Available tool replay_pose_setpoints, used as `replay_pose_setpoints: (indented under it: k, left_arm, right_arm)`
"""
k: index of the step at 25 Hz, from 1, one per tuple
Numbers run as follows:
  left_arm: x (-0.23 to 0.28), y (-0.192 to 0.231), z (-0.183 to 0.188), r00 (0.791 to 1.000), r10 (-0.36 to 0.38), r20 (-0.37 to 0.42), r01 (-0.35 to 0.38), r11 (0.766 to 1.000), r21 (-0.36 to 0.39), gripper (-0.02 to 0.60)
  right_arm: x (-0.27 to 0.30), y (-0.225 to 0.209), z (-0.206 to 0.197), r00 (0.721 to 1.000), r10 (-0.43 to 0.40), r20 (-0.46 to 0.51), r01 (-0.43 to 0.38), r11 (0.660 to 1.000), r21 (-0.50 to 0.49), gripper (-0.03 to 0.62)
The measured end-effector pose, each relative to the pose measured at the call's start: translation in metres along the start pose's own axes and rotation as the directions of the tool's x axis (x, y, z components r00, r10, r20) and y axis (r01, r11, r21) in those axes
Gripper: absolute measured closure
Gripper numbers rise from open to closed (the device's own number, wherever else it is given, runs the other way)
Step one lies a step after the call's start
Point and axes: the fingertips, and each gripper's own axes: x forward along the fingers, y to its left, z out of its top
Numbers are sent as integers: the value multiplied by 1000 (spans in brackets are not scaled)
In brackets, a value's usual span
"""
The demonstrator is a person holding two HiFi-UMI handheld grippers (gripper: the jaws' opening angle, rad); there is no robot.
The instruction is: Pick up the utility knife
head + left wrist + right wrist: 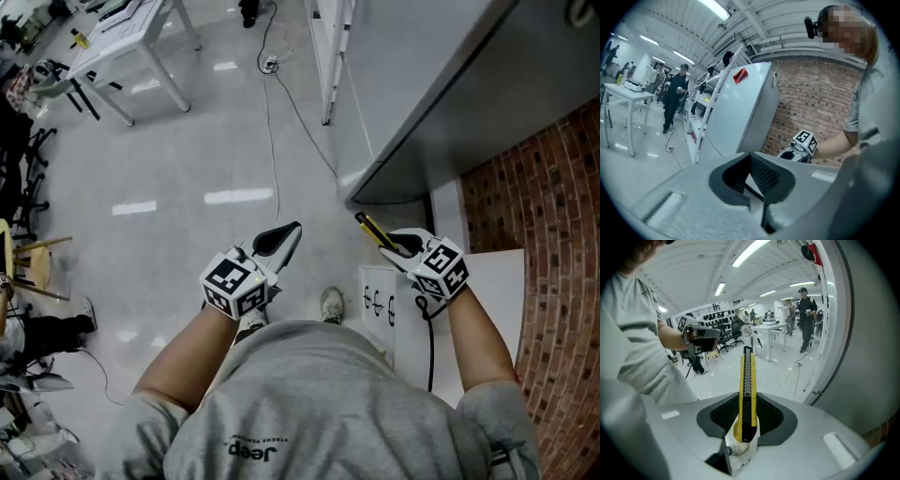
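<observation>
1. While the left tongs [281,240] hover over the pale floor [169,159] on the person's left side, their jaws are together with nothing between them. The left gripper view shows the two dark pads [765,174] meeting at a point, bare. I judge that they have no part in this grip and only need to keep out of the way.
2. Between the two hands a thin cable [272,141] runs along the floor toward the person's shoe [332,304]. Nothing the task needs lies down there.
3. Further right, the utility knife [372,229], yellow and black, is clamped in the right tongs [398,246]. It is up in the air near the foot of the grey cabinet [431,84] and touches no bench and no floor. In the right gripper view it runs straight up the middle. Its butt end sits between the ribbed pads, which press it from both sides, and its long body reaches well past the tips, pointing away from the hand. Whether the blade is pushed out at the far end is too small to tell.
4. Judging by this, the pick-up itself looks done, since the knife is gripped and clear of every surface. What comes next calls for a steady squeeze, because only the butt is held and the long free end could lever loose. It also calls for keeping that end away from the cabinet, from the brick wall [534,197] at the far right, and from the other hand.
</observation>
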Motion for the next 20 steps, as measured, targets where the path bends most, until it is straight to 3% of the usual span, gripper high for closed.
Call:
replay_pose_setpoints:
  k: [9,20]
  left_arm:
    - [-95,55,32,984,155,88,-154,988,-7,583]
    - [-155,81,58,965,214,153,-213,977,-25,583]
  right_arm:
    - [35,23,119,977,69,201,-82,995,59,468]
    - [54,59,209,914,141,380,-198,974,113,468]
